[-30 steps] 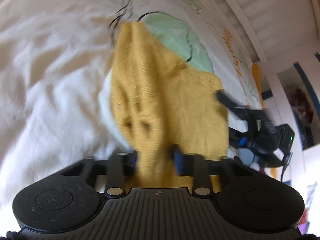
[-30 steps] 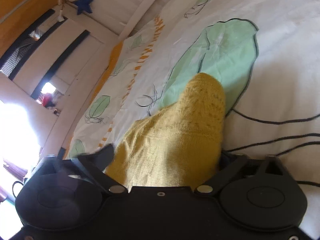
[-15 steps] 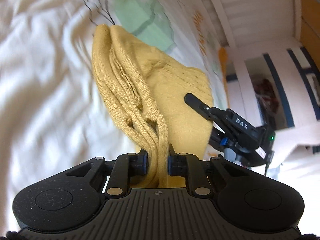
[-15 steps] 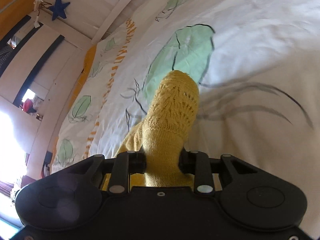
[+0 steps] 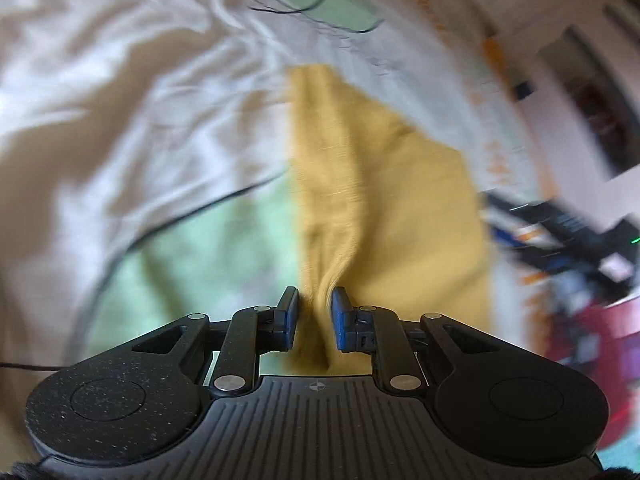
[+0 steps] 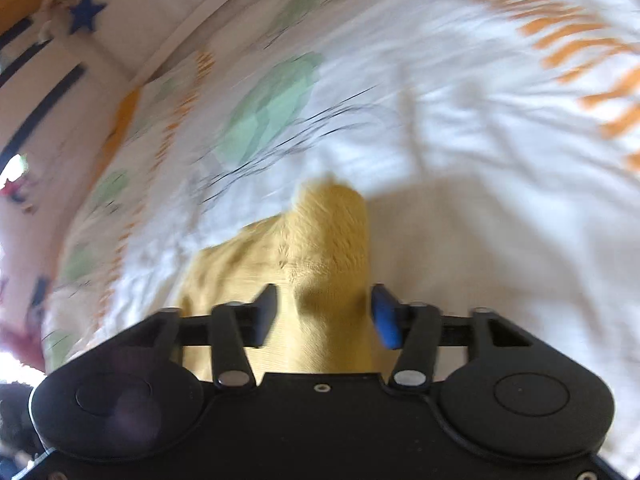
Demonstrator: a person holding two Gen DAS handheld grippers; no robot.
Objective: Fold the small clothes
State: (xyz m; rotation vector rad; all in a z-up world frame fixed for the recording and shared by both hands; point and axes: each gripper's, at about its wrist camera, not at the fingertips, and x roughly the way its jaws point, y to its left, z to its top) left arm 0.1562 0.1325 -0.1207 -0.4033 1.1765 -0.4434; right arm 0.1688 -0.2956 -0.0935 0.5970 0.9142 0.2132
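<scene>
my left gripper (image 5: 314, 314) was pinched nearly closed on a bunched edge of the yellow knit garment (image 5: 384, 184), which ran from the lower middle of the left wrist frame up toward its centre, draped over the printed bedsheet (image 5: 132, 92). my right gripper (image 6: 324, 314) had its jaws spread wider, a thick roll of the same knit (image 6: 328, 240) sitting between them in the lower middle of the right wrist frame; whether the pads truly gripped it or only flanked it i could not tell. i judged the cloth light, soft and stretchy, apt to sag and bunch, so hems or corners seemed the best places to hold, with both grips kept level. motion blur smeared both views. the other gripper at the right edge of the left view was only a dark streak, the garment's shape and far end were unclear, and its near part was hidden behind the gripper bodies.
</scene>
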